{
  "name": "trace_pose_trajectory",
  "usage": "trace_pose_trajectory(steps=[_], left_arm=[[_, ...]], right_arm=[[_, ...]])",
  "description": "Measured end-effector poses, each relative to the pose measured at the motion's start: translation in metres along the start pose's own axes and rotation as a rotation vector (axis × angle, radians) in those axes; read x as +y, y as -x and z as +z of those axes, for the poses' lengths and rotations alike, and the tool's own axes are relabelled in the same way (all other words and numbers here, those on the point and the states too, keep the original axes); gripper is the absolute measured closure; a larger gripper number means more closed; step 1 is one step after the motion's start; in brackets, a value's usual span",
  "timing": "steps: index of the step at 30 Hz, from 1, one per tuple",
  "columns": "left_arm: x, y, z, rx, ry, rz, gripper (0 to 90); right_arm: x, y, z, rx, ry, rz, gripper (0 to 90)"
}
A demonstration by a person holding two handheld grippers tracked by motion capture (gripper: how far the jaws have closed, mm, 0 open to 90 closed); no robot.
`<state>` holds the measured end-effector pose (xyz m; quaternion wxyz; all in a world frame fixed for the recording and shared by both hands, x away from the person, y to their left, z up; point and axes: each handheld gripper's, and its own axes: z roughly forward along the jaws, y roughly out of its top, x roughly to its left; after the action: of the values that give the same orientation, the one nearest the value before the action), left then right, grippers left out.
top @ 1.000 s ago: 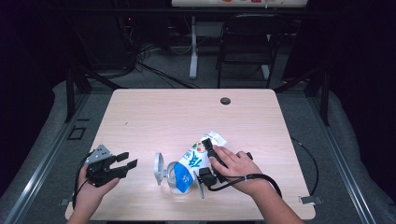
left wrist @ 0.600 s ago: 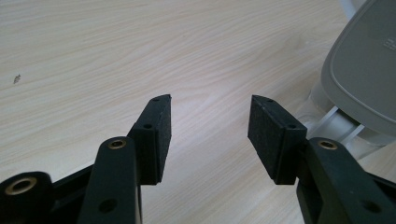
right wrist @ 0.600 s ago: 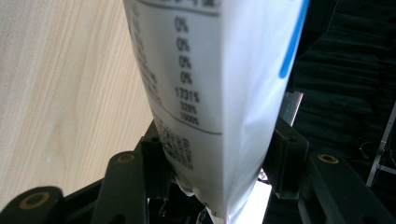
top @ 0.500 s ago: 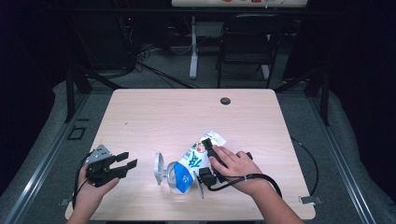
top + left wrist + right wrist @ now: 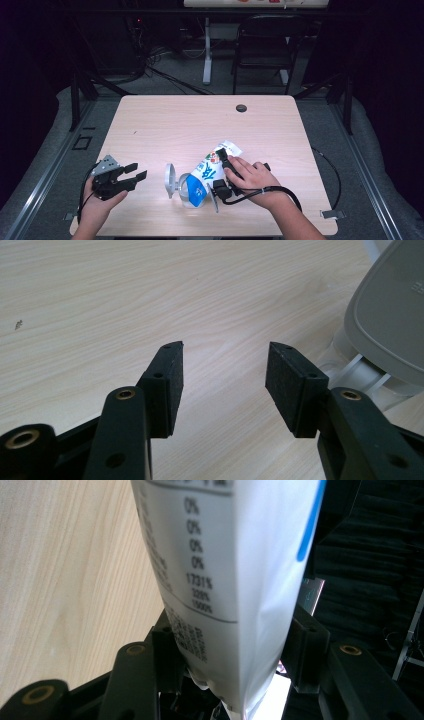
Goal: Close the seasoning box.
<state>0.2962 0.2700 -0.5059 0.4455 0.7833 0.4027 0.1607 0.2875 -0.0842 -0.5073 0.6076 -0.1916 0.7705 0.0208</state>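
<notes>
pouch [image 5: 210, 167]: white with blue print, lying tilted near the front edge of the counter [image 5: 200, 125], a little right of centre. its top end points toward the back right; its lower end reaches into a clear container [image 5: 192, 190]. in the right gripper view the pouch [image 5: 225, 570] runs up between the two pads, a printed table of percentages facing the camera.

right gripper [image 5: 222, 175]: jaws closed on the pouch, set fairly wide by the pouch's width, one pad on each side, both touching it. the right hand [image 5: 252, 177] lies over the gripper body; a black cable loops from it toward the front right of the counter.

container: clear, with a grey lid [image 5: 171, 180] standing open at its left, just beside the pouch's lower end. in the left gripper view the lid [image 5: 390, 315] shows at the right edge, near but apart from the right-hand pad.

left gripper [image 5: 135, 175]: near the front left corner, held in the left hand [image 5: 100, 202], pointing right toward the container, well short of it. jaws wide open, nothing between them, bare wood below [image 5: 222, 370].

counter: light wood, a dark round hole [image 5: 241, 108] near the back edge.
</notes>
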Motion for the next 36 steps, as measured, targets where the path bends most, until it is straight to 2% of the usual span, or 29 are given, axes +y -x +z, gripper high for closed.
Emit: trace_pose_trajectory(steps=[8, 9, 12, 36], left_arm=[[0.0, 0.0, -0.0003, 0.0, 0.001, -0.001, 50.2], [0.0, -0.0001, -0.0003, 0.001, 0.001, 0.0, 50.1], [0.0001, -0.0002, -0.0003, 0.0, 0.002, -0.001, 50.2], [0.0, -0.0001, 0.0, 0.001, 0.001, 0.0, 50.2]], right_arm=[[-0.0001, 0.0004, 0.0, -0.001, 0.003, -0.005, 51.3], [0.0004, 0.0013, -0.0009, -0.001, -0.009, -0.016, 51.3], [-0.0004, 0.0, 0.0002, 0.001, 0.007, 0.0, 51.3], [0.0002, 0.0019, -0.0013, -0.001, -0.005, -0.019, 51.8]])
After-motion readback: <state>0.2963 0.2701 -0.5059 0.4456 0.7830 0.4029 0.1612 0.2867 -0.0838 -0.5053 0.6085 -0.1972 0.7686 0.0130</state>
